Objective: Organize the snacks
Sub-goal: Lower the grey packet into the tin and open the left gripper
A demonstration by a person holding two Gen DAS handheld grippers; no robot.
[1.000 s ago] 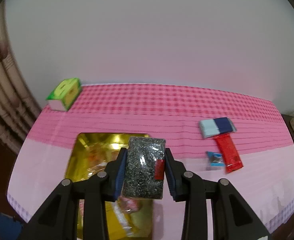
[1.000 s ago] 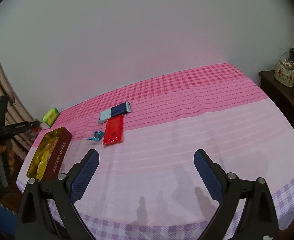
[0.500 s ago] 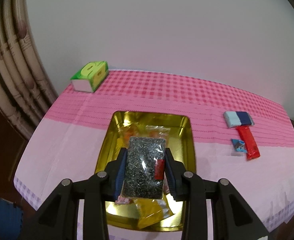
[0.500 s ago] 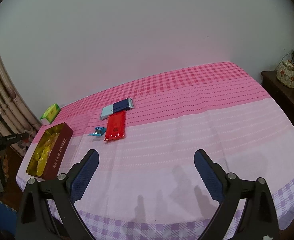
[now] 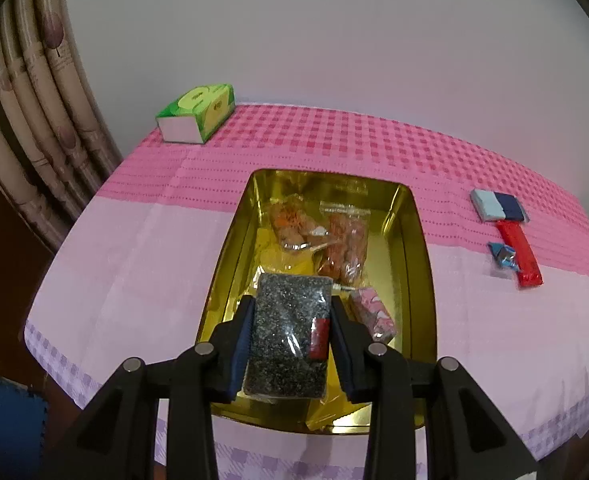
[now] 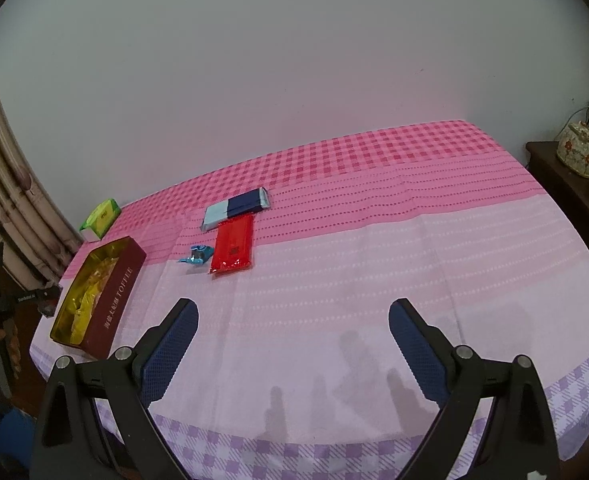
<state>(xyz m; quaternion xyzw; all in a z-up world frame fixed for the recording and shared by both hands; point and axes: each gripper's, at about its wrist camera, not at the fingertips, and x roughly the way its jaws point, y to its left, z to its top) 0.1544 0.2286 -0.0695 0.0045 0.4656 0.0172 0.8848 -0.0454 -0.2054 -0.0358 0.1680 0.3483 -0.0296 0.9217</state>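
Note:
My left gripper (image 5: 292, 312) is shut on a black speckled snack packet (image 5: 288, 336) with a red label and holds it above the near end of a gold-lined toffee tin (image 5: 422, 264). The tin holds several snack bags, orange ones at the far end and a pink one (image 5: 374, 314) on the right. On the cloth to the right lie a light-and-dark blue bar (image 6: 236, 208), a red packet (image 6: 233, 245) and a small blue candy (image 6: 196, 255). My right gripper (image 6: 292, 336) is open and empty above the table's front middle. The tin also shows in the right wrist view (image 6: 114, 304).
A green tissue box (image 5: 196, 117) stands at the far left corner of the pink checked tablecloth (image 6: 374, 240). Curtains (image 5: 26, 128) hang to the left. A dark side cabinet (image 6: 570, 184) with a floral pot stands to the right. A white wall is behind.
My left gripper has moved left and pulled back with the black packet, so the whole tin now lies under and ahead of it. My right gripper has barely moved.

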